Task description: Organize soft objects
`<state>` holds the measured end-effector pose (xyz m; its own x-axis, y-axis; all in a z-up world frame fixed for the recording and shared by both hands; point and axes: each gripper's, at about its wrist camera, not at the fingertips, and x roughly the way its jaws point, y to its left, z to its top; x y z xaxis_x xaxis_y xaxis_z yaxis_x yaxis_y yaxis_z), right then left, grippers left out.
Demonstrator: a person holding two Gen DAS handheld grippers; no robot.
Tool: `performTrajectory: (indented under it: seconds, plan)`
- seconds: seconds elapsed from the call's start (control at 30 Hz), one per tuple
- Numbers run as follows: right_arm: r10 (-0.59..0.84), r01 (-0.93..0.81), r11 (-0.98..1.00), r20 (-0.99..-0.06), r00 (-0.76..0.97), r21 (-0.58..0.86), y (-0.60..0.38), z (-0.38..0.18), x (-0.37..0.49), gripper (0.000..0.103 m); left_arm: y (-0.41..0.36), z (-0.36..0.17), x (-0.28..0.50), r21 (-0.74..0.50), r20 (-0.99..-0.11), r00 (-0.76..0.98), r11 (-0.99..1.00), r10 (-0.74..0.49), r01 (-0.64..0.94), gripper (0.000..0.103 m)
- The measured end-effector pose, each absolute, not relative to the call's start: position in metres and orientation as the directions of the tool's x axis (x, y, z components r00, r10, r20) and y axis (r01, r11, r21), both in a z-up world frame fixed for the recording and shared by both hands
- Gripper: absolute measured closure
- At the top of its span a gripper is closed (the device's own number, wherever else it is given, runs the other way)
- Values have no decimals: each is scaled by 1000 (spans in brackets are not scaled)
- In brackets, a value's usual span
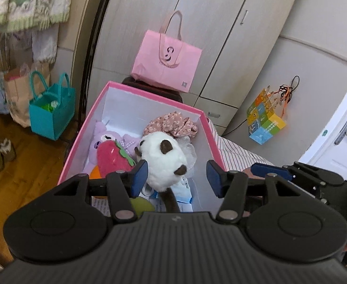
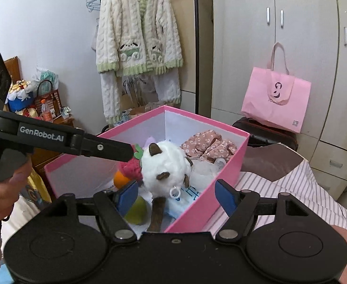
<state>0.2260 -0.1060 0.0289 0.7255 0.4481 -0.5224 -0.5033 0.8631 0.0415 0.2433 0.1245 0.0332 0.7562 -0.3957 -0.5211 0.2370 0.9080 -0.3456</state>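
Soft toys fill the pink box [image 1: 211, 127], which sits on a striped bedsheet [image 2: 291, 182]. Inside we see a floral fabric piece [image 1: 173, 123] at the back, then a white plush with brown ears [image 1: 164, 161] on top of the pile in the middle, a red strawberry plush [image 1: 111, 158] beside it, and a green ball [image 2: 135, 210] low in the near corner. Our left gripper [image 1: 177, 177] hangs spread over the box, holding nothing. Our right gripper [image 2: 177, 195] is likewise spread wide and empty above the near rim.
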Motion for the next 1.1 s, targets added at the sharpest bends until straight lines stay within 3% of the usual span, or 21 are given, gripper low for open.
performTrajectory:
  seconds: [0.43,0.73,0.8,1.03,1.1]
  plan:
    - [381,-415,909,-463,800,32,-136,49,163,25,114,61,170,-211,-449,823,936,-347,280,42]
    - [329,-335,940,-417,847,60,-161,49,115,18,102,62,126,-136,-425,843,944,-329,300,40]
    - [309,-307,949,-400,863,71,-166,49,103,16,99,61,118,-134,-422,842,942,-336,308,32]
    - [271,-245,962,-370,889,117,-183,40,75,5,82,49,94,-109,-395,854,941,-337,321,23]
    - [255,-221,966,-378,890,131,-185,36,74,1,77,42,94,-119,-395,860,946,-323,301,3]
